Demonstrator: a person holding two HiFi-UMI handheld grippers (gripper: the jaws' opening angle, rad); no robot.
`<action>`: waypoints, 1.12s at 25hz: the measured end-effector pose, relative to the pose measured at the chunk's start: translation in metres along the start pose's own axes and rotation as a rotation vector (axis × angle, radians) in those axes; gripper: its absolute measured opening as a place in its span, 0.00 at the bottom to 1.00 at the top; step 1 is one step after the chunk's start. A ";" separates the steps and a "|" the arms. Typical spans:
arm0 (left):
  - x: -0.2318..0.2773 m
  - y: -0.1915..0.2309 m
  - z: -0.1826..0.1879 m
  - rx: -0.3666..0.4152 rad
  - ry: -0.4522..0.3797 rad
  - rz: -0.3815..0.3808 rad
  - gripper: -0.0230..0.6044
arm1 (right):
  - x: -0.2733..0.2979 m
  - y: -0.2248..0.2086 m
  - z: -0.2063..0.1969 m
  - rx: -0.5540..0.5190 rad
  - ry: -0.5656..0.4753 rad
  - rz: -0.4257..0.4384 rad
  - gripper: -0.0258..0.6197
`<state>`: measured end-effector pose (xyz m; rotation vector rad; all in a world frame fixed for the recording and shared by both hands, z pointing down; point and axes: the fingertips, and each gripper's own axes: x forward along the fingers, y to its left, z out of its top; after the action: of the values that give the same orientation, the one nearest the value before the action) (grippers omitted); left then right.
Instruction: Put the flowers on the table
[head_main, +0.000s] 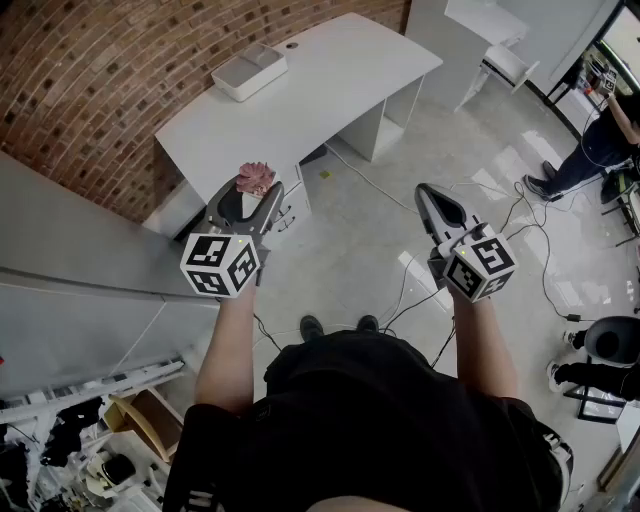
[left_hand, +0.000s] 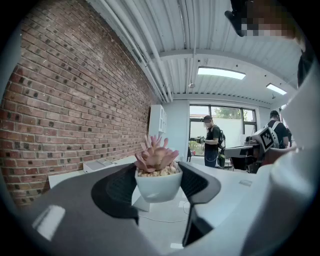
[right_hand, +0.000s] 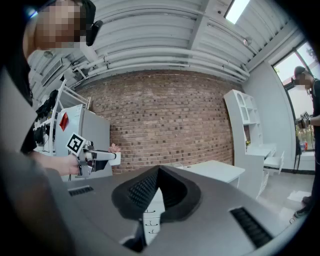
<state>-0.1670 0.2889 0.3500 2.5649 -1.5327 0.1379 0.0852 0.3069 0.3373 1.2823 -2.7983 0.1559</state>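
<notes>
While pinching the pot (left_hand: 158, 187) of flowers (left_hand: 156, 156) at its sides between the wide-spread jaws of the left gripper (head_main: 256, 196), hovers short of the table (head_main: 330, 80), above the floor (head_main: 350, 250), with the right gripper (right_hand: 159, 172) closed and empty. Risks losing the smooth, tapered pot through a tilt or early release; risks clipping the table edge if brought in low
</notes>
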 end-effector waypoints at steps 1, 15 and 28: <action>0.002 -0.001 0.000 0.002 0.002 -0.001 0.46 | 0.000 -0.002 0.000 0.000 0.001 0.000 0.06; 0.027 -0.040 0.001 0.010 0.013 -0.019 0.46 | -0.035 -0.034 0.000 0.014 -0.019 -0.023 0.06; 0.038 -0.094 0.001 0.022 0.011 -0.015 0.46 | -0.086 -0.068 -0.008 0.109 -0.050 -0.001 0.06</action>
<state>-0.0667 0.2999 0.3473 2.5877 -1.5162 0.1684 0.1929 0.3288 0.3416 1.3278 -2.8674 0.2838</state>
